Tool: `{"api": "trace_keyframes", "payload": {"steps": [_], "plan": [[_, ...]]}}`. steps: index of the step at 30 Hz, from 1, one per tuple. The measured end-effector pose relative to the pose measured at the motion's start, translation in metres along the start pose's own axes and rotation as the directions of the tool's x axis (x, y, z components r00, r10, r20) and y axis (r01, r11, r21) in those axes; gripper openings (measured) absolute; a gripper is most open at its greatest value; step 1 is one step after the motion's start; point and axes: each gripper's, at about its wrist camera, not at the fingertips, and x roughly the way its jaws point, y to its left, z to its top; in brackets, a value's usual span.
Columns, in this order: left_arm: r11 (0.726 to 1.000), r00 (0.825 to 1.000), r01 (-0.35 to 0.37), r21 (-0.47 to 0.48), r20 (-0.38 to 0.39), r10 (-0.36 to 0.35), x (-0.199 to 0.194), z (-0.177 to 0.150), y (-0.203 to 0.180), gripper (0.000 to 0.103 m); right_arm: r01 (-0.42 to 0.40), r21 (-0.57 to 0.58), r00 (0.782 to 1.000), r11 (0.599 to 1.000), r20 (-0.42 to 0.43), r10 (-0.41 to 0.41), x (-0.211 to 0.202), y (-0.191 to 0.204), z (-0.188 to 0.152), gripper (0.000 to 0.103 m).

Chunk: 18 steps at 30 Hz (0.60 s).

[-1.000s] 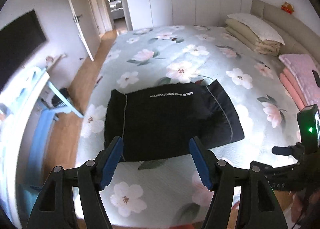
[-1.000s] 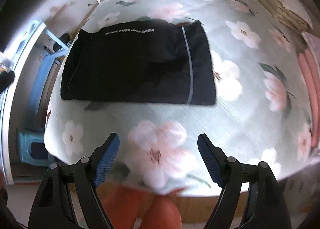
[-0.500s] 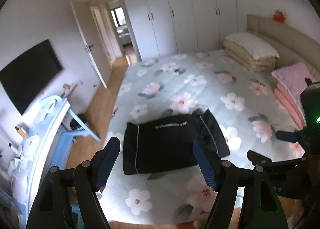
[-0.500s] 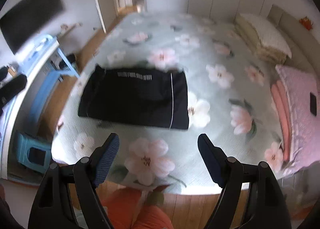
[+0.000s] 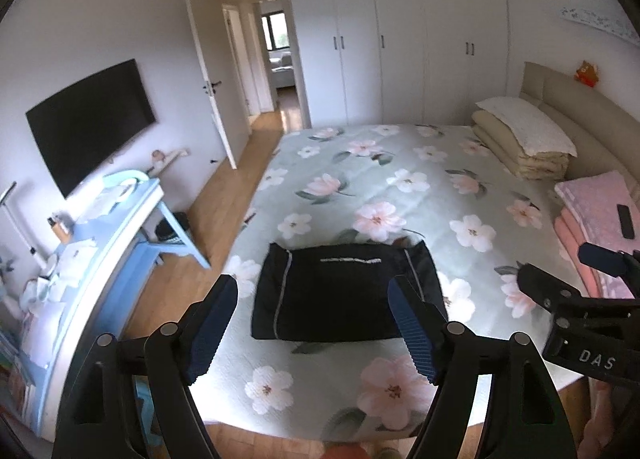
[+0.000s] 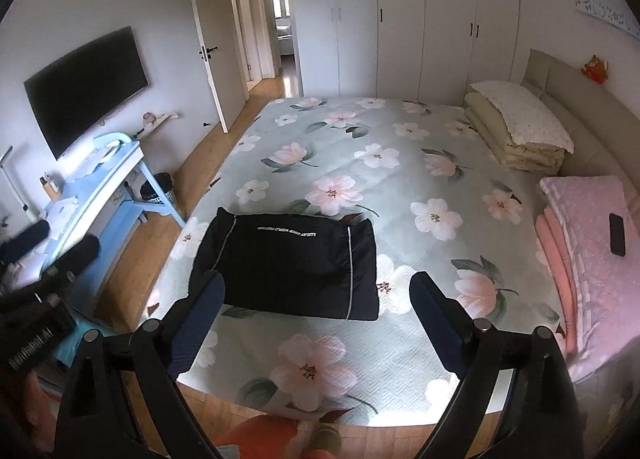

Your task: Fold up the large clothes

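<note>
Left wrist view shows the garment (image 5: 344,295) lying as a flat black rectangle near the bed's (image 5: 400,179) foot edge, toward its left corner. It looks already folded, so the step in hand is likely checking: leave it square, edges aligned, no tugging. Both the left gripper (image 5: 316,323) and right gripper (image 6: 316,323) hang above the foot edge, jaws wide apart, holding nothing.

Counts on and around the bed

One folded black garment (image 6: 286,263) near the bed's (image 6: 400,187) foot edge; one beige quilt stack (image 6: 516,131) under one white pillow (image 6: 524,113) at the head edge; one pink blanket pile (image 6: 588,243) at the right edge, carrying one phone (image 6: 617,234); two tools, left (image 5: 310,333) and right (image 6: 316,325).
</note>
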Motion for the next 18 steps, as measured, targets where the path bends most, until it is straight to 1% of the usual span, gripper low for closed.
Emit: {"api": "trace_keyframes", "payload": {"steps": [5, 7, 10, 18], "plan": [[1.000, 1.000, 0.009, 0.023, -0.019, -0.008, 0.020, 0.003, -0.002, 0.079, 0.045, 0.011, 0.999, 0.999, -0.026, -0.045, 0.015, 0.004, 0.003, 0.094], [0.999, 0.999, 0.027, 0.023, -0.028, -0.026, 0.033, 0.006, 0.002, 0.079, 0.058, 0.022, 0.998, 0.998, -0.041, -0.057, 0.025, 0.007, 0.006, 0.094], [0.999, 0.998, 0.027, 0.020, -0.059, -0.026, 0.053, 0.010, 0.011, 0.079, 0.079, 0.029, 0.995, 0.996, -0.066, -0.077, 0.041, 0.012, 0.013, 0.094], [0.999, 0.994, 0.034, 0.013, -0.108, -0.032, 0.099, 0.018, 0.035, 0.079, 0.105, 0.023, 0.986, 0.994, -0.132, -0.101, 0.083, 0.035, 0.031, 0.094]]}}
